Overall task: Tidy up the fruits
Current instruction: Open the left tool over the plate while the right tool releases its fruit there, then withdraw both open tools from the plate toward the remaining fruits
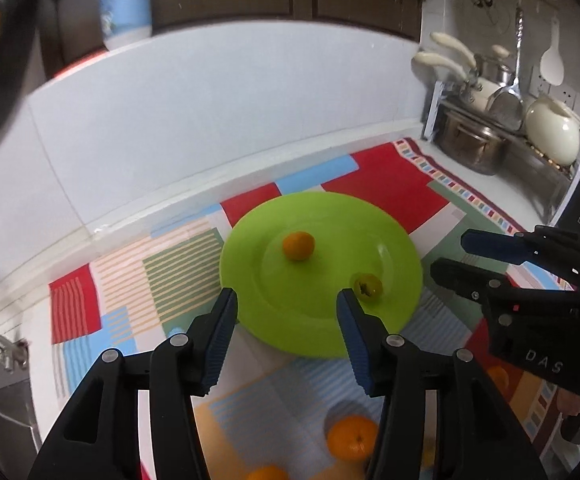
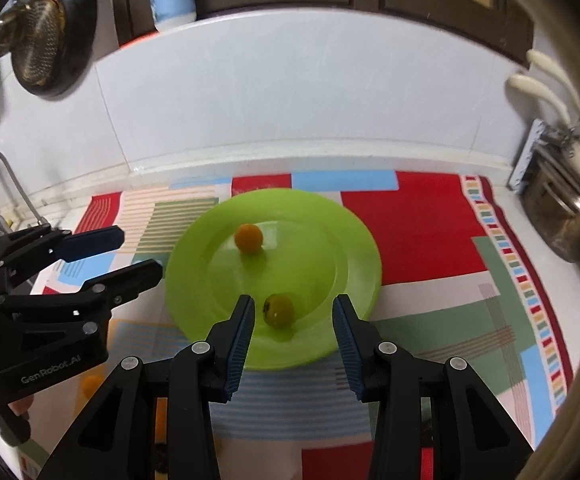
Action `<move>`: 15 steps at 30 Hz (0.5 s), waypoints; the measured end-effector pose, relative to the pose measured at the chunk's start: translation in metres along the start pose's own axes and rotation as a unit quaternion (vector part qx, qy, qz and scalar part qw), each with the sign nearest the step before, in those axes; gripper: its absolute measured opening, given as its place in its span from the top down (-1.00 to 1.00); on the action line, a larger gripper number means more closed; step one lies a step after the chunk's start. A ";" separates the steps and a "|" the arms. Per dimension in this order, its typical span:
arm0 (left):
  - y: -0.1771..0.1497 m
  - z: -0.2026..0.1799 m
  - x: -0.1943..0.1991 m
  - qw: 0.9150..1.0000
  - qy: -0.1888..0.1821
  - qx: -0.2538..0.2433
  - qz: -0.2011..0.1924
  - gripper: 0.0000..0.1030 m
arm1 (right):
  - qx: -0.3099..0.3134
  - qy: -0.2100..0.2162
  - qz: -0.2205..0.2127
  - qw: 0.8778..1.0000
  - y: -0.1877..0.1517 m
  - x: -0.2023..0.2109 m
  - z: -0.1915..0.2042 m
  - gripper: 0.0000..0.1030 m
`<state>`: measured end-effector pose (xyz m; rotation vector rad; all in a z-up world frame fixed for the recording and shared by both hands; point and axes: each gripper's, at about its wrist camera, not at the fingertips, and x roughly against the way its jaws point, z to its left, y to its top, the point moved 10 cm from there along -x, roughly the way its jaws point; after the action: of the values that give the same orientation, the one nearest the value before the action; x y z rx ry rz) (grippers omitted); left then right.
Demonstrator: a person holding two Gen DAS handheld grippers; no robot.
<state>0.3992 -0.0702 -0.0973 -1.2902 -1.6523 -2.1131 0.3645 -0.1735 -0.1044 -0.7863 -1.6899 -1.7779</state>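
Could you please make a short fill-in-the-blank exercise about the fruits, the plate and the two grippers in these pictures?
1. The plate is ____ in colour.
2. ____ fruits lie on the plate: an orange one and a greenish-yellow one.
3. The right gripper and the left gripper are both ____ and hold nothing.
4. One mandarin lies on the mat, ____ the plate.

Missing words: green; two; open; off

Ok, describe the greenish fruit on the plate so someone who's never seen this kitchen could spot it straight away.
Find the lime green plate on the colourful patchwork mat by the white wall. Two small round fruits lie on it, apart from each other. The one you want is the yellow-green fruit near the plate's front rim, showing a dark stem spot; its neighbour, the orange fruit, is plain bright orange and sits farther back.
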 end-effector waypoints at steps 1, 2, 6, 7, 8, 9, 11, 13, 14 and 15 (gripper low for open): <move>0.000 0.000 0.006 1.000 0.001 0.001 -0.005 -0.01 | 0.001 -0.003 -0.007 1.000 0.000 0.007 0.001 0.19; -0.001 0.000 0.013 1.000 0.004 0.003 -0.011 -0.03 | 0.000 -0.005 -0.013 1.000 -0.001 0.013 0.002 0.19; -0.003 -0.002 0.040 0.999 0.004 0.006 -0.033 -0.16 | -0.015 -0.004 -0.035 0.999 -0.006 0.038 0.006 0.19; -0.005 -0.003 0.047 0.999 0.003 0.007 -0.038 -0.19 | -0.019 -0.004 -0.040 0.999 -0.008 0.046 0.007 0.19; -0.006 -0.004 0.052 0.999 0.002 0.008 -0.042 -0.19 | -0.022 -0.004 -0.043 0.999 -0.010 0.051 0.008 0.19; -0.007 -0.005 0.058 0.999 0.001 0.008 -0.046 -0.21 | -0.024 -0.002 -0.045 0.999 -0.012 0.055 0.010 0.19; -0.010 -0.006 0.068 0.999 0.000 0.010 -0.052 -0.25 | -0.029 -0.001 -0.049 0.998 -0.016 0.063 0.012 0.18; -0.013 -0.004 0.079 0.998 0.001 0.012 -0.060 -0.29 | -0.029 0.000 -0.054 0.998 -0.018 0.069 0.016 0.07; -0.015 -0.003 0.083 0.998 0.003 0.013 -0.062 -0.30 | -0.028 -0.005 -0.059 0.998 -0.020 0.074 0.017 -0.01; -0.016 -0.002 0.086 0.998 0.005 0.014 -0.065 -0.34 | -0.027 -0.011 -0.065 0.997 -0.021 0.078 0.018 -0.02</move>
<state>0.3355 -0.0342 -0.0483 -1.1928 -1.8017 -2.1554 0.2972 -0.1546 -0.0600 -0.7360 -1.7492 -1.9154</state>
